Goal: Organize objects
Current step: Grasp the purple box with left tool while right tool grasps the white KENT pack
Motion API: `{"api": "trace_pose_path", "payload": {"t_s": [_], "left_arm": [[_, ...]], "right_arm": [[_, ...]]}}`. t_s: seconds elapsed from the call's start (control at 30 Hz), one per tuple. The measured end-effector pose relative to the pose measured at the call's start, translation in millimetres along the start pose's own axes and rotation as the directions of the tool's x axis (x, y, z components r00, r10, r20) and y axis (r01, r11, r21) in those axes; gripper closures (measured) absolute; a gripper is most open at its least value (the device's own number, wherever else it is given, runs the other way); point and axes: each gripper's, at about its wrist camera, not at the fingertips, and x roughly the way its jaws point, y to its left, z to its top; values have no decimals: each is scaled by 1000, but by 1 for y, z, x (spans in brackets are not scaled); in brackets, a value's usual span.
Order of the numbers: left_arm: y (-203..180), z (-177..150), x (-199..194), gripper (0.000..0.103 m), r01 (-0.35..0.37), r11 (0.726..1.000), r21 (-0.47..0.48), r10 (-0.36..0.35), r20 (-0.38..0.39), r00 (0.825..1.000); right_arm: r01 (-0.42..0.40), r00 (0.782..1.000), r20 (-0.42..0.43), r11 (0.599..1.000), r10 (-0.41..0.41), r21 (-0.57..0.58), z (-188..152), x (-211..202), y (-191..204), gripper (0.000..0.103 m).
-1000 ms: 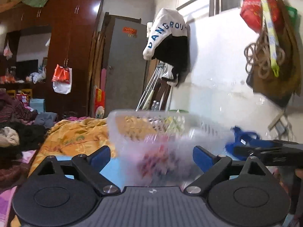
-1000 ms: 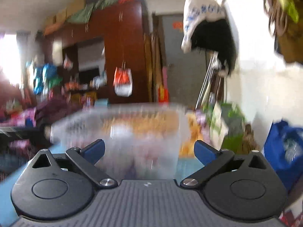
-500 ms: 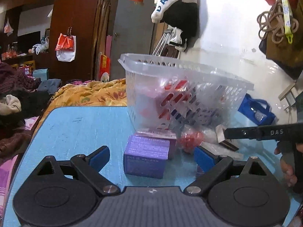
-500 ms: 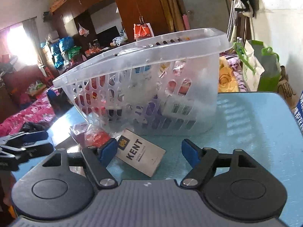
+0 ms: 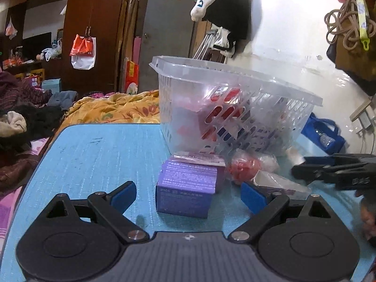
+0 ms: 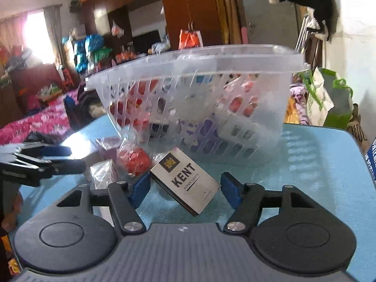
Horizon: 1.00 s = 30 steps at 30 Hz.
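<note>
A: What lies near the basket [image 5: 235, 108]?

B: The clear basket stands on the blue table [image 5: 98, 155], with red and purple packets inside. In front of it lie a purple box [image 5: 188, 188], a red thing in a plastic bag [image 5: 244, 166] and a white KENT carton [image 6: 185, 181], all close together.

A: And the grippers?

B: The left gripper [image 5: 188, 195] has its jaws wide apart, with the purple box between them, not touching. The right gripper [image 6: 185, 188] is also spread, with the KENT carton between its tips; whether it touches, I cannot tell.

A: The room?

B: An orange blanket [image 5: 112, 108] lies behind the table, then a dark wardrobe [image 5: 94, 23] and a grey door [image 5: 164, 35]. A white and black garment [image 5: 223, 7] hangs on the wall.
</note>
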Motion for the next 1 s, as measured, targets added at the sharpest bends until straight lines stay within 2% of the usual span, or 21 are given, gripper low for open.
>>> {"api": "trace_pose_path", "payload": {"t_s": [0.1,0.23,0.27,0.33,0.37,0.47,0.73,1.0], "left_arm": [[-4,0,1,7,4,1000,12,-4,-2,1000],[-9,2,3,8,-45,998,42,45,-4,999],[-10,3,4,11,-52,998,47,53,-4,999],[-9,3,5,30,-53,998,44,53,-8,999],[-9,4,5,46,-53,998,40,53,-8,999],[-7,3,0,47,-42,999,27,42,13,999],[4,0,-21,47,9,999,-43,-3,146,989],[4,1,-26,47,25,999,-47,-16,196,981]], "right_arm": [[42,997,60,999,-42,-6,-2,-11,0,34],[82,991,105,996,-78,-31,-2,-15,6,34],[85,991,109,996,-81,-37,-2,-15,8,34],[88,990,118,995,-82,-43,-2,-15,8,34],[87,989,122,995,-81,-44,-1,-17,9,34],[84,988,134,996,-78,-41,-3,-20,7,34],[94,984,155,994,-86,-48,-5,-22,9,34],[92,982,169,995,-83,-46,-6,-24,7,34]]}}
